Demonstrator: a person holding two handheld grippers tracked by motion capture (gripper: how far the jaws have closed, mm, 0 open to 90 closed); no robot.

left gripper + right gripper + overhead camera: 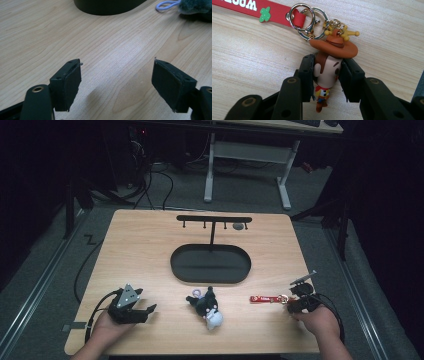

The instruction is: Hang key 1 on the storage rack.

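Cowboy keychain (328, 72), right of stand (211, 265): light, rubbery figure; right gripper (327, 75) clamps its head. Left gripper (116, 82) open, empty.

A brown-hatted cowboy figurine keychain (329, 72) is shown with a red lettered strap (262, 8) bearing a green cactus mark and white letters; a black-and-white plush toy (209, 307) and black oval tray (210, 264) are seen on pale woodgrain table (145, 250).

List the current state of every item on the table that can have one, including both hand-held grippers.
Left hand-held gripper: open, nothing between its jaws.
Right hand-held gripper: shut on the cowboy figure keychain.
Cowboy figure keychain with brown hat: clamped at the head, red strap lying flat on the table.
Black and white plush toy: lying free on the table.
Black hook stand with oval tray: upright; tray empty.
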